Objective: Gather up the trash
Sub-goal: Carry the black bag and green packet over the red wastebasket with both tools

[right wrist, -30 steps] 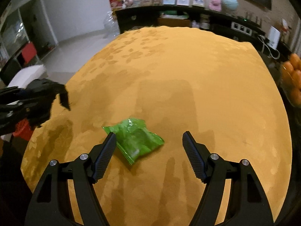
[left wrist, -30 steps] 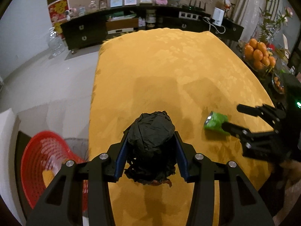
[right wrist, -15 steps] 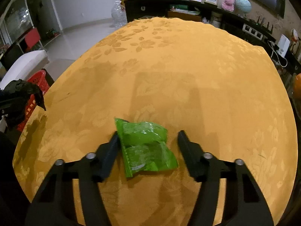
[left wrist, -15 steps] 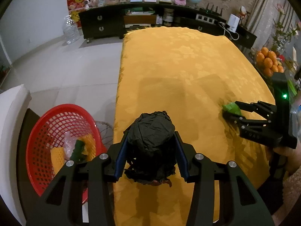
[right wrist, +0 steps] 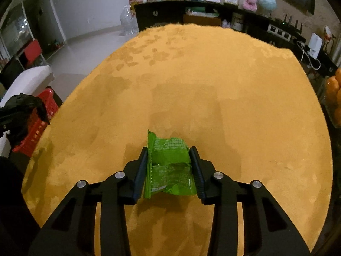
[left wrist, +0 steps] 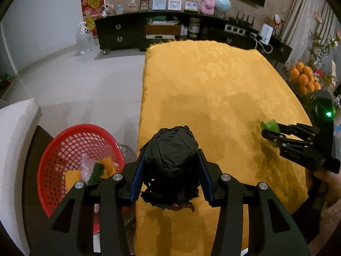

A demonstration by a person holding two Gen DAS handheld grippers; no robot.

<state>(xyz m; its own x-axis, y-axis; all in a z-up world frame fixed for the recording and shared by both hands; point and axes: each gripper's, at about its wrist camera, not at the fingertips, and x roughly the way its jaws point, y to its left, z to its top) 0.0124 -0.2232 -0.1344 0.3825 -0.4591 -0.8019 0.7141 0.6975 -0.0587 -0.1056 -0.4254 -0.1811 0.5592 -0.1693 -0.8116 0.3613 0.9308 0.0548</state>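
My left gripper [left wrist: 170, 166] is shut on a crumpled black plastic bag [left wrist: 170, 149] and holds it above the left edge of the yellow-clothed table [left wrist: 213, 81]. A red mesh basket [left wrist: 64, 140] with some trash in it sits below to the left, off the table. My right gripper [right wrist: 169, 166] is shut on a green snack wrapper [right wrist: 168, 164] just above the tablecloth [right wrist: 202, 85]. In the left wrist view the right gripper [left wrist: 275, 132] holds the green wrapper [left wrist: 269, 125] at the table's right side. The black bag [right wrist: 21, 106] and the red basket [right wrist: 40, 121] show at the left of the right wrist view.
A white cushioned seat [left wrist: 15, 138] stands left of the basket. A bowl of oranges [left wrist: 304, 79] and a vase stand to the right of the table. A dark sideboard [left wrist: 149, 32] with frames and ornaments runs along the far wall. Pale floor [left wrist: 85, 79] lies left of the table.
My right gripper has closed on the green wrapper and lifted it slightly. My left gripper, still holding the black bag, has shifted left, bringing the red basket more into view.
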